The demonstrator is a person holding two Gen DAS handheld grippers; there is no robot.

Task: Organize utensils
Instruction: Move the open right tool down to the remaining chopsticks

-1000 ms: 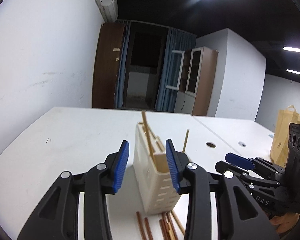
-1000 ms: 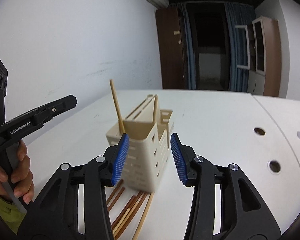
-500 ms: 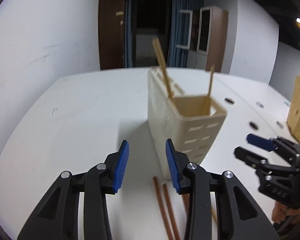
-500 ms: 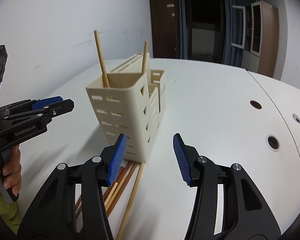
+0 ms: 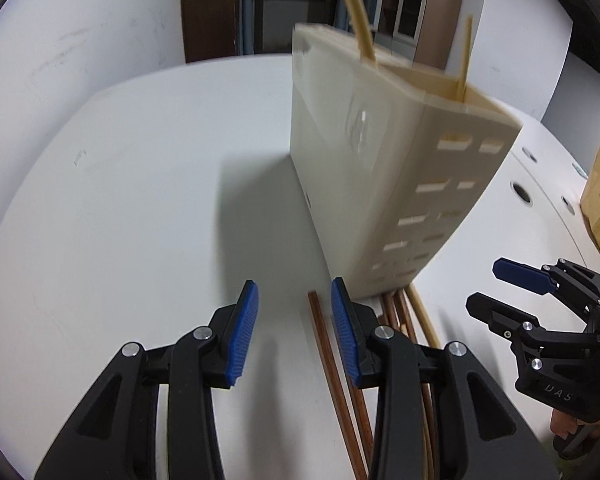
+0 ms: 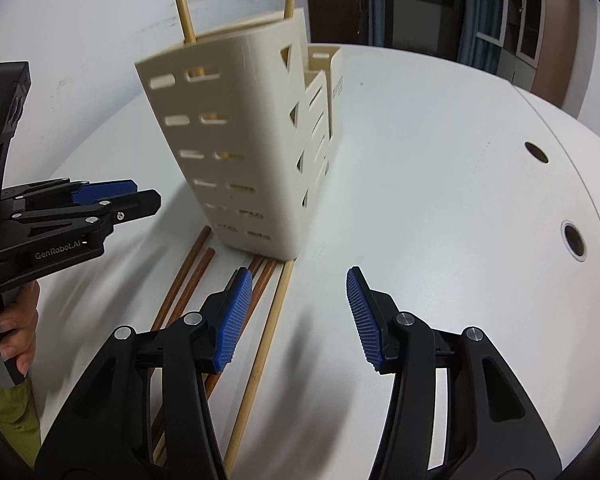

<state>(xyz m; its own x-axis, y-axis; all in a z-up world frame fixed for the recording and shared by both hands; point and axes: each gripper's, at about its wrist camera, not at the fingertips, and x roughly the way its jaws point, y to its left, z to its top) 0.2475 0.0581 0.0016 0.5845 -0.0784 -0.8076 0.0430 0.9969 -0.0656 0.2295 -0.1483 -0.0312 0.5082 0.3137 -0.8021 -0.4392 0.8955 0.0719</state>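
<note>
Standing centre frame on smooth white table (image 5: 132,200): cream slotted plastic caddy (image 5: 364,168), two pale sticks inside. Lying at its base: thin round brown chopsticks (image 5: 332,360). Left gripper (image 5: 294,334) and right gripper (image 6: 298,314) ribbed blue fingers spread, pinching nothing.

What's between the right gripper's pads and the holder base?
In the right wrist view, bare white table lies between the open right gripper and the cream holder. The loose chopsticks run past its left pad.

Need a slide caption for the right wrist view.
Open right tool above chopsticks lying beside the cream utensil holder on the white table.
</note>
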